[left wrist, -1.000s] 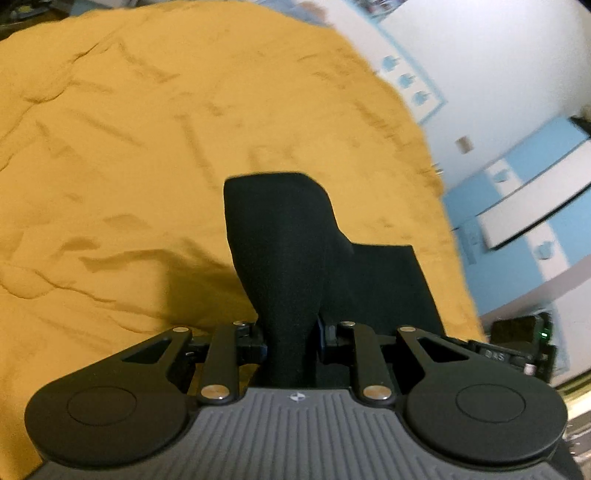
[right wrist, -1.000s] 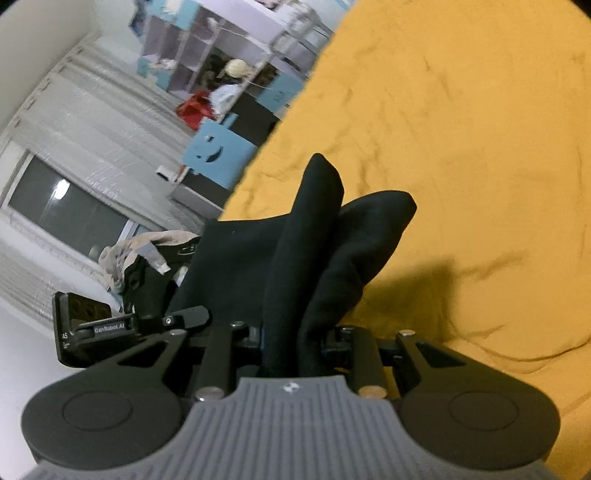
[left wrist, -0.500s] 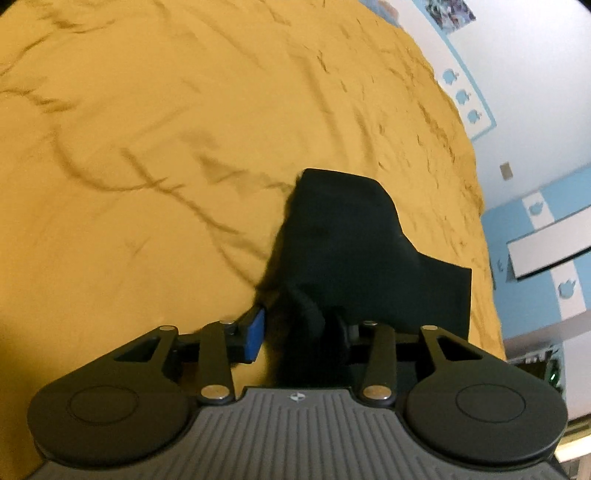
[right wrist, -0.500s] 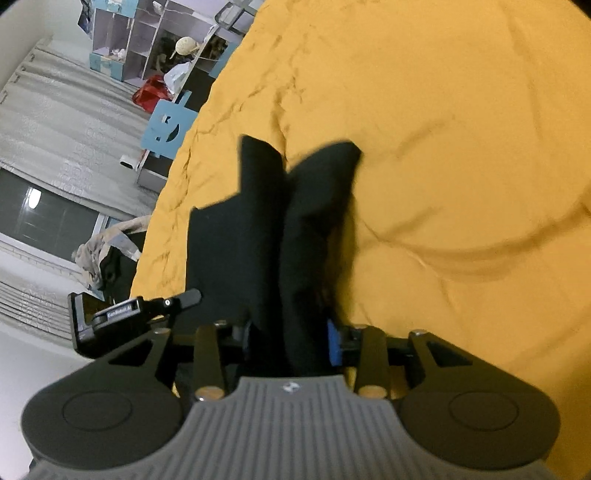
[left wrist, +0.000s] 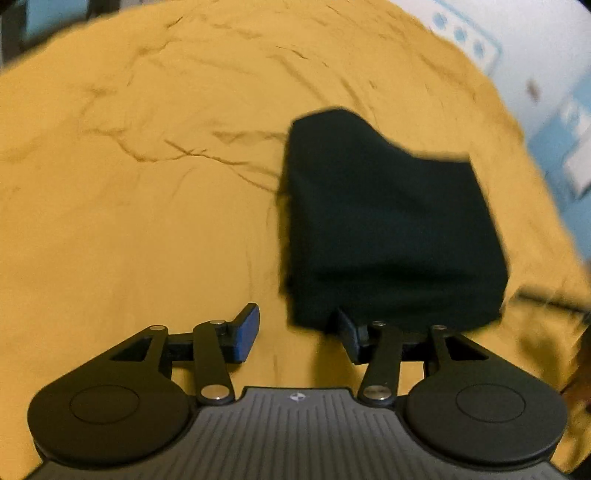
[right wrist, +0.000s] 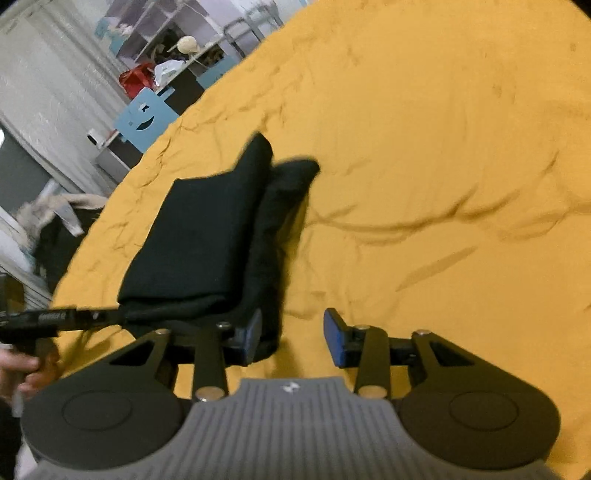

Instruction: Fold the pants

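A home bedroom, likely a child's. A bed under a rumpled mustard-yellow sheet [right wrist: 424, 155] fills both views. Beyond its edge stand open shelves [right wrist: 173, 40] cluttered with toys and bags, a blue panel with a smiling face [right wrist: 146, 120], pale curtains [right wrist: 48, 92] and a white wall with blue apple stickers [left wrist: 460, 35].

Left view motion-blurred; black pants [left wrist: 388, 229] cover the right pad's tip, lower centre. Right view: hand [right wrist: 16, 373] cut off at left edge; shelf clutter [right wrist: 166, 62] upper left too small to identify.
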`<action>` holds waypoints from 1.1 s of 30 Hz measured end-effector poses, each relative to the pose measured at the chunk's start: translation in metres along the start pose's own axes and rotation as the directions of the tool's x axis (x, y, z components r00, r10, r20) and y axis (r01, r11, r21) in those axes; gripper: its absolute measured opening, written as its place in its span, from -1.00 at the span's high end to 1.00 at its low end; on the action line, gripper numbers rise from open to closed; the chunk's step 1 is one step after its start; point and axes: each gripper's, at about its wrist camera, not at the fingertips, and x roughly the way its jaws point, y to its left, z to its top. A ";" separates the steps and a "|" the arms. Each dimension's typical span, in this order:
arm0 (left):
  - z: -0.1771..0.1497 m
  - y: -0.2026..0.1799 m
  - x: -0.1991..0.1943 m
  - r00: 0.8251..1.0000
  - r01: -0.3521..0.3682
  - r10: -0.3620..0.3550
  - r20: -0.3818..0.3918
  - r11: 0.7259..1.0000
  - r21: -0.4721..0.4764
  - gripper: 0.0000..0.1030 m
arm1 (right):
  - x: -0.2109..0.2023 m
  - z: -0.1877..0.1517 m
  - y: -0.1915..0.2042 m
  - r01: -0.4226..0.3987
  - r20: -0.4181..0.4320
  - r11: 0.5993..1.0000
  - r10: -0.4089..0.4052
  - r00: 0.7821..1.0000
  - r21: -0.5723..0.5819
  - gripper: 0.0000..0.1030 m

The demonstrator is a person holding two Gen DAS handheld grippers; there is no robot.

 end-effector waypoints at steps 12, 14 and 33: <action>-0.014 -0.096 -0.096 0.962 -0.203 0.205 0.183 0.979 -0.029 -0.72 | -0.078 -0.008 0.115 0.202 0.169 0.963 -0.172 0.970 -0.177 -0.59; -0.015 -0.112 -0.106 0.954 -0.229 0.228 0.193 0.973 -0.017 -0.74 | -0.084 -0.008 0.128 0.231 0.168 0.956 -0.201 0.965 -0.183 -0.59; -0.040 -0.181 -0.123 0.937 -0.301 0.297 0.183 0.954 -0.004 -0.76 | -0.128 -0.029 0.166 0.339 0.147 0.921 -0.314 0.938 -0.194 -0.60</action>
